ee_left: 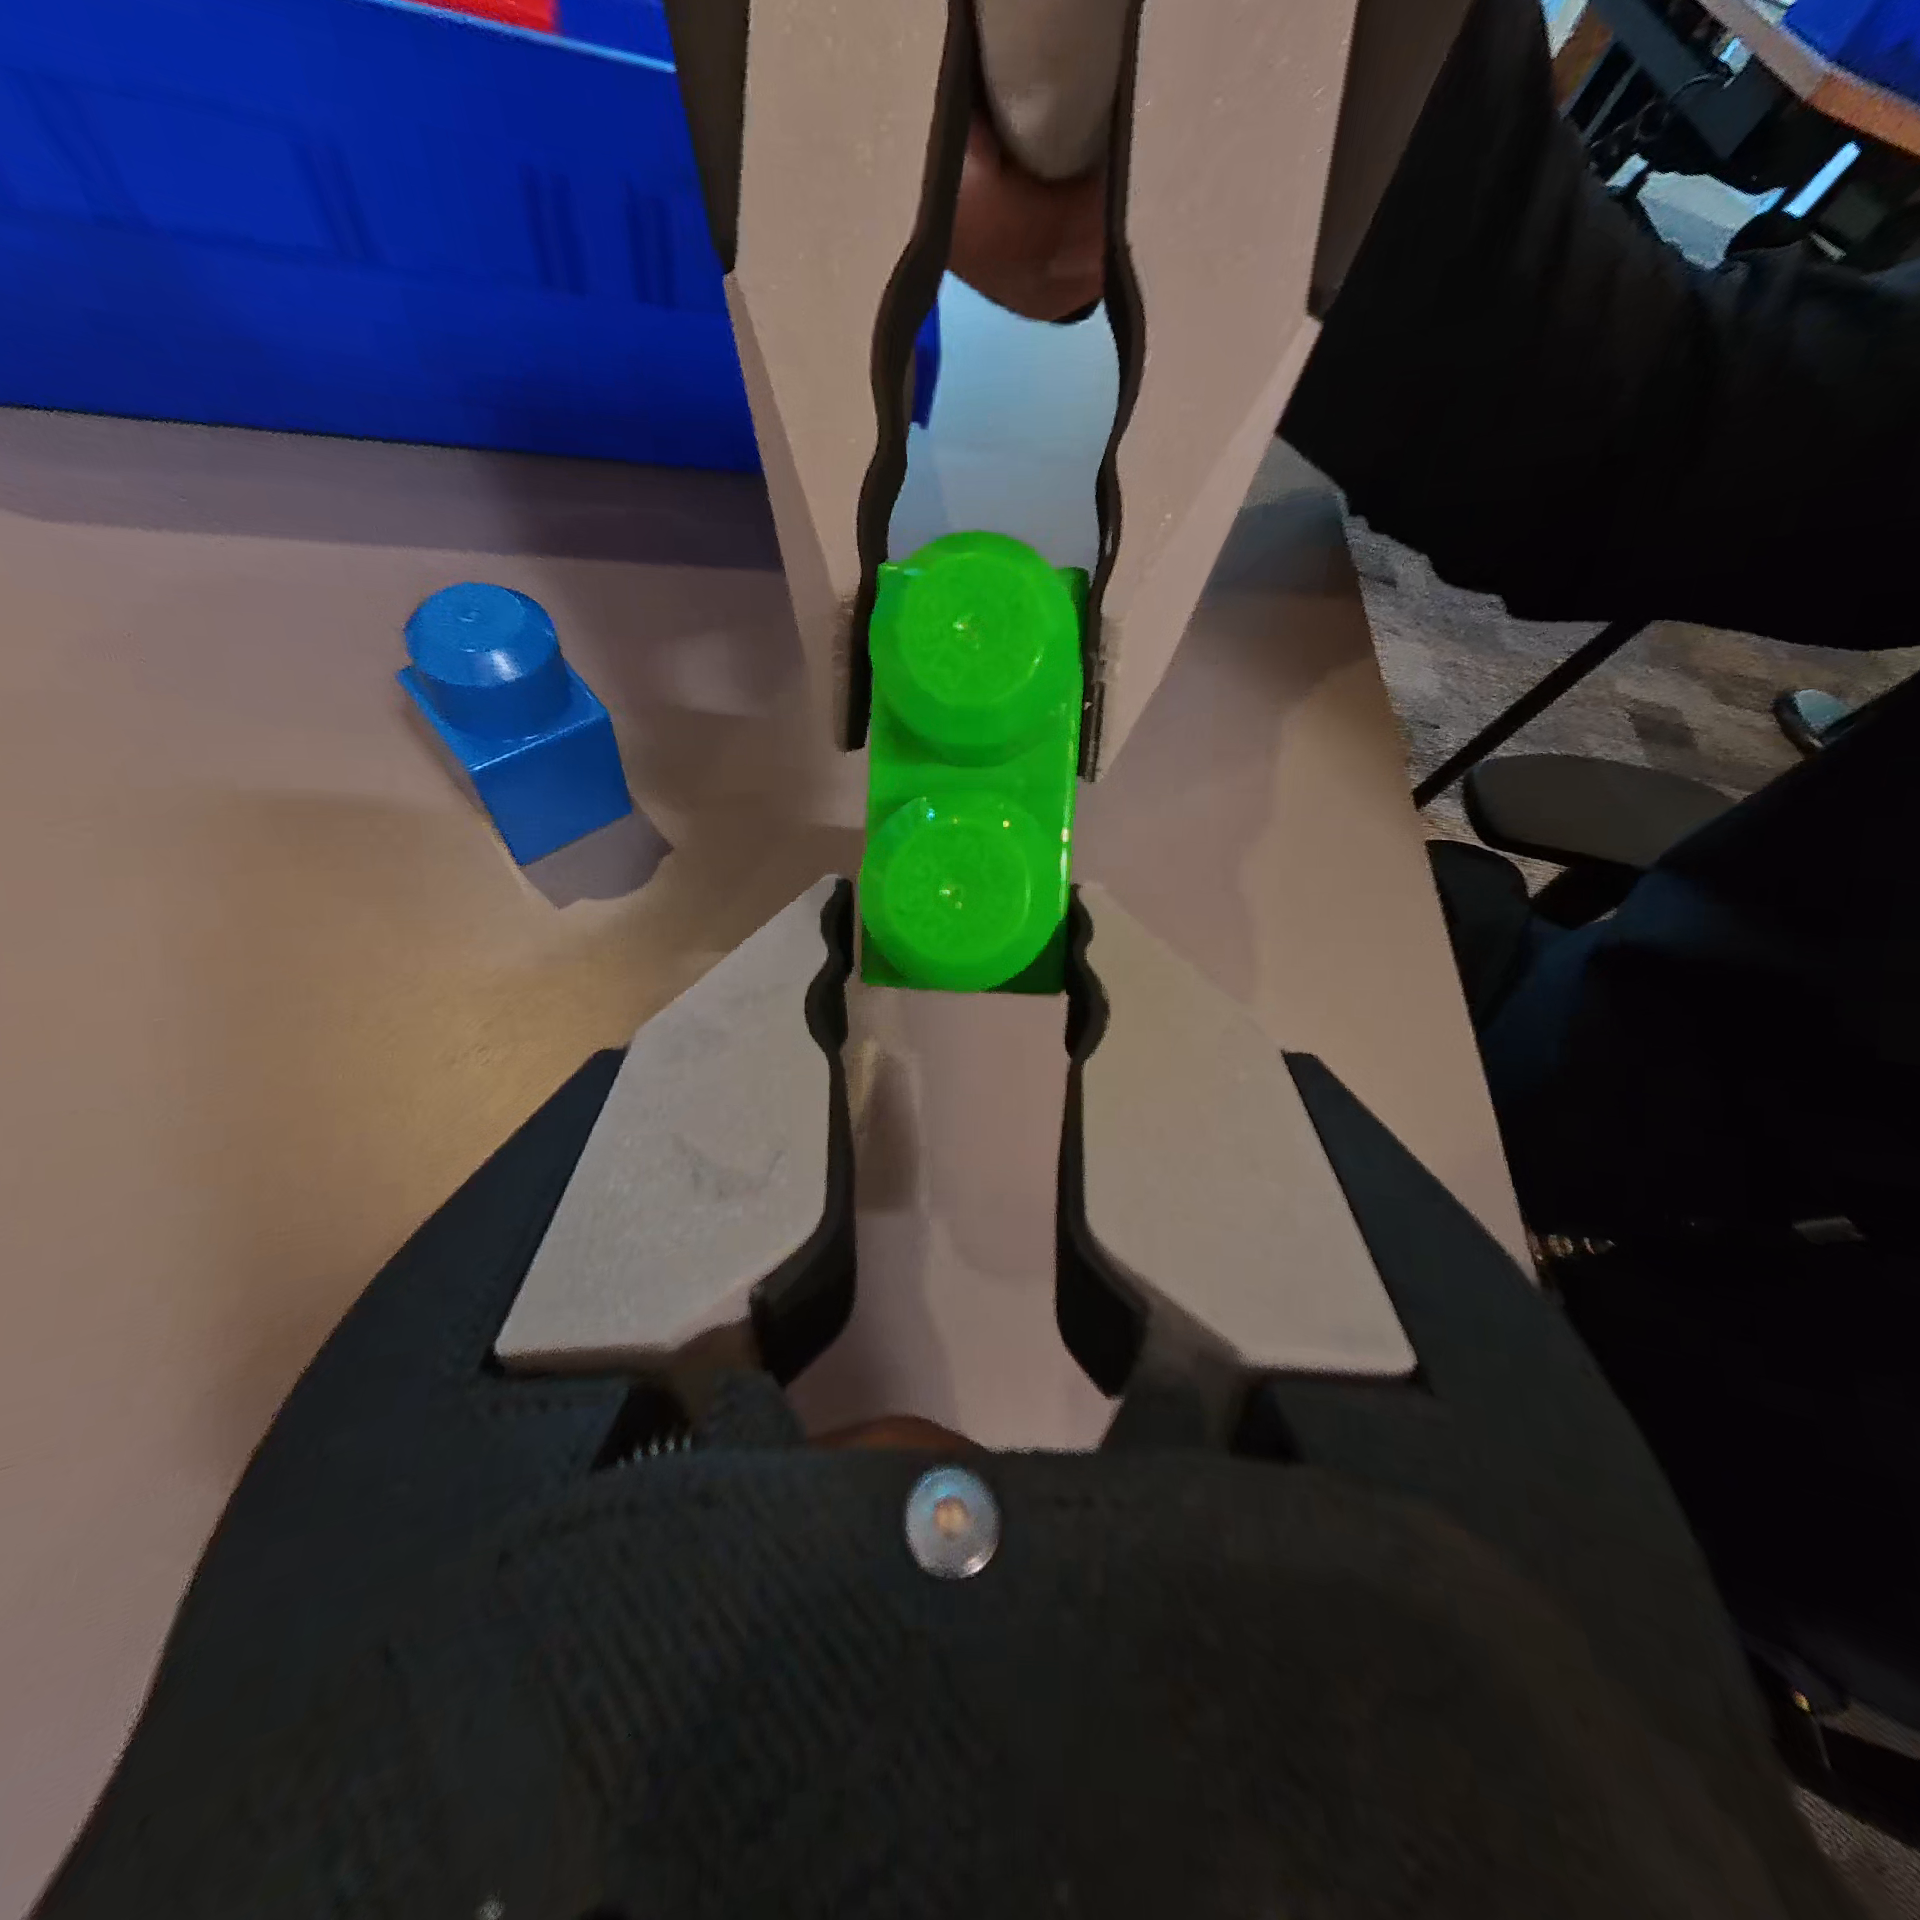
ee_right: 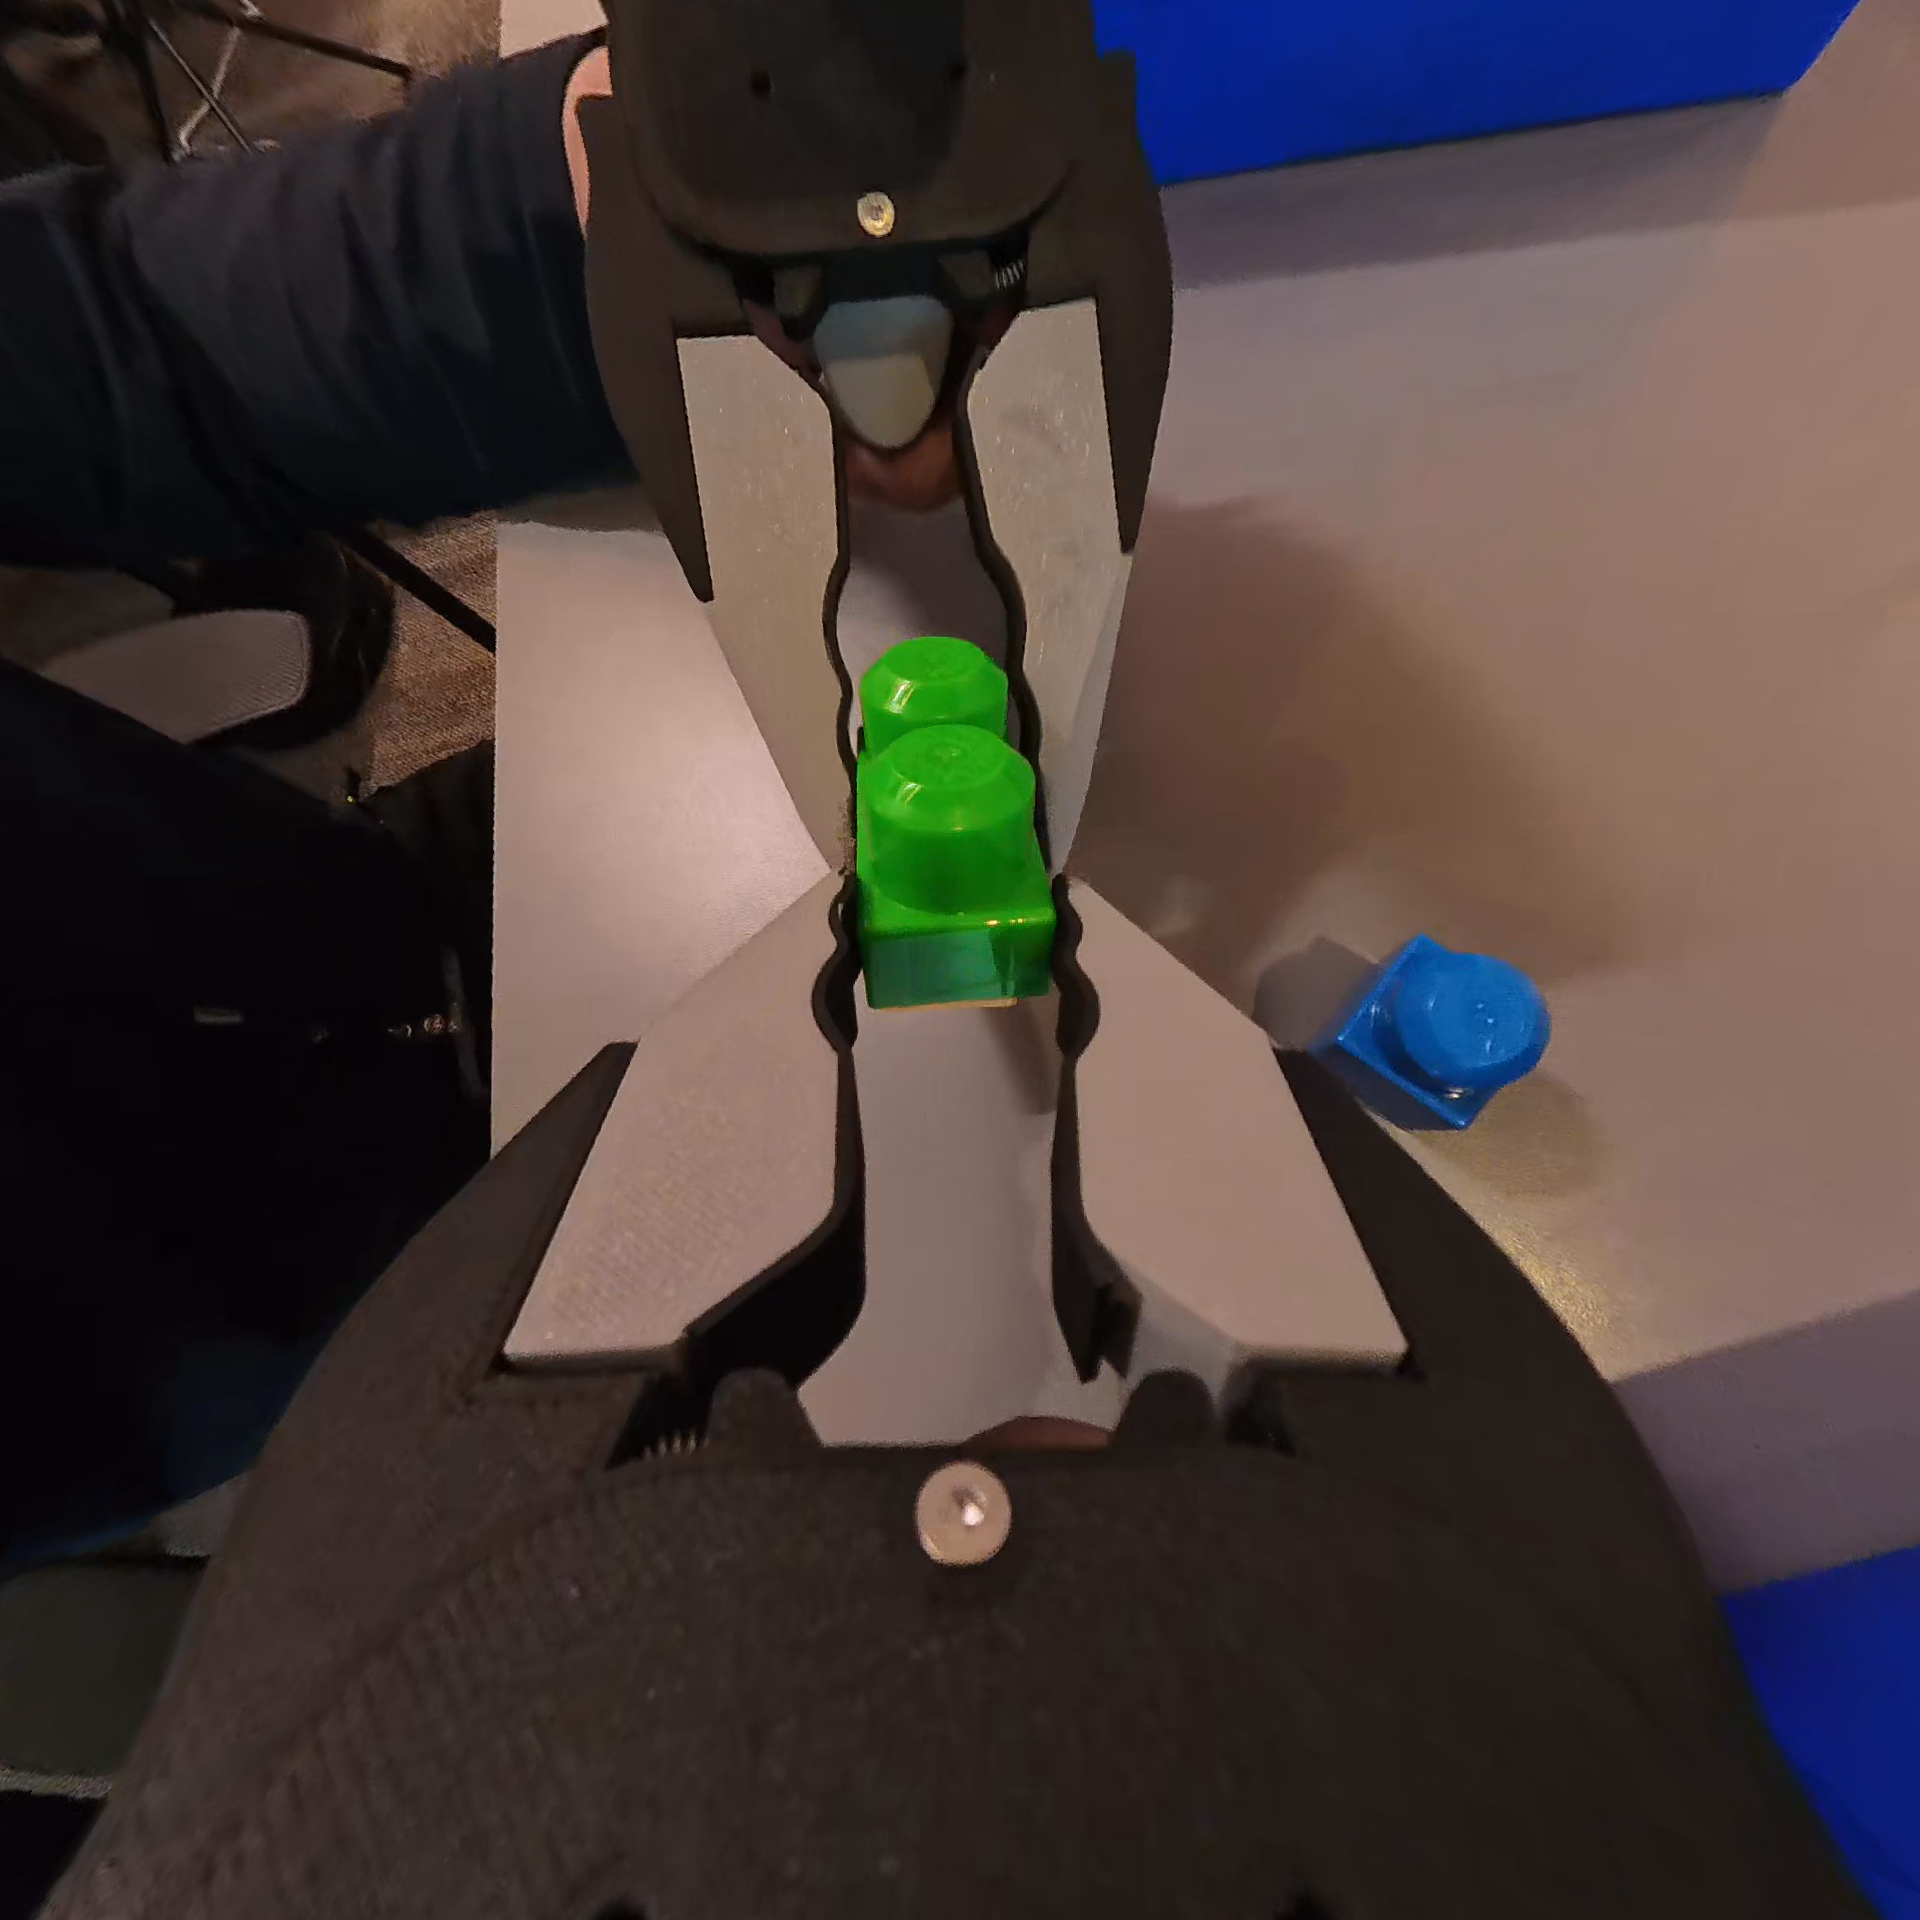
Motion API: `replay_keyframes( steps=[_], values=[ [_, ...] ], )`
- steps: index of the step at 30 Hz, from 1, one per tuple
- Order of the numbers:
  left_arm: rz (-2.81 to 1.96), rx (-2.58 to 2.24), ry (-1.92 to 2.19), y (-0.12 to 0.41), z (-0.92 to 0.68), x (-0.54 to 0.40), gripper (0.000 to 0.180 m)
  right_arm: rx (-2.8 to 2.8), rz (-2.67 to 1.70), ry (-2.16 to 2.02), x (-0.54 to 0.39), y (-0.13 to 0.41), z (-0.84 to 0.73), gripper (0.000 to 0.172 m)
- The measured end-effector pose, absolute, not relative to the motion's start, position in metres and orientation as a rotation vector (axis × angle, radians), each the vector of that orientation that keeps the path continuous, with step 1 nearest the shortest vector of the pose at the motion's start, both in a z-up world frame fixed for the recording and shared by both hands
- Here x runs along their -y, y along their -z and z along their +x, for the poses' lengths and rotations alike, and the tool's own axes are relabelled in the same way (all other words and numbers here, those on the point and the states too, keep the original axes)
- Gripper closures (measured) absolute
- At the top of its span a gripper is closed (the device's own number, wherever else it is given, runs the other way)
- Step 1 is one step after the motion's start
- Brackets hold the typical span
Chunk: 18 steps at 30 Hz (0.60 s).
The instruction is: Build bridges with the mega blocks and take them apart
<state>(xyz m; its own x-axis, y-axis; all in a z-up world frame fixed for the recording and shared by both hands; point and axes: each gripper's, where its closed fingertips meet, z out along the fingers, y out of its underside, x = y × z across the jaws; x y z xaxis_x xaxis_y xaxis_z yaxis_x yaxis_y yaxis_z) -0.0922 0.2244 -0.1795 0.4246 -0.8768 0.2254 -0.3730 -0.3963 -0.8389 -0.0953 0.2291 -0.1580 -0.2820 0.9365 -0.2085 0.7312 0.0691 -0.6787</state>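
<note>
A bright green two-stud block (ee_left: 966,790) sits between my two grippers, which face each other end to end. My left gripper (ee_left: 961,914) has its pads against the sides of the block's near end in the left wrist view. My right gripper (ee_left: 977,727) comes in from the far side and clamps the other end. In the right wrist view my right gripper (ee_right: 954,914) presses on the green block (ee_right: 951,935), and the left gripper (ee_right: 940,821) closes on the far stud end. A blue one-stud block (ee_left: 520,738) stands alone on the table, also in the right wrist view (ee_right: 1434,1029).
A large blue bin (ee_left: 312,208) stands behind the blue block on the beige table (ee_left: 260,1039). The table's edge runs close beside the grippers (ee_left: 1382,675), with carpet and a chair beyond. A person's dark sleeve (ee_right: 312,312) reaches in behind the left gripper.
</note>
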Motion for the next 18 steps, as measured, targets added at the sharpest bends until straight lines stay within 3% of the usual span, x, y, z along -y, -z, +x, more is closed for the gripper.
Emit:
replay_keyframes(
  steps=[11, 18],
  values=[
    [-2.005, -1.167, 0.829, 0.203, -0.079, -0.218, 0.142, 2.090, -1.659, -1.005, -0.220, 0.153, -0.109, 0.139],
    [-1.922, -1.056, 1.012, 0.178, -0.077, -0.218, 0.145, 2.027, -1.649, -1.129, -0.216, 0.153, -0.115, 0.139]
  ],
)
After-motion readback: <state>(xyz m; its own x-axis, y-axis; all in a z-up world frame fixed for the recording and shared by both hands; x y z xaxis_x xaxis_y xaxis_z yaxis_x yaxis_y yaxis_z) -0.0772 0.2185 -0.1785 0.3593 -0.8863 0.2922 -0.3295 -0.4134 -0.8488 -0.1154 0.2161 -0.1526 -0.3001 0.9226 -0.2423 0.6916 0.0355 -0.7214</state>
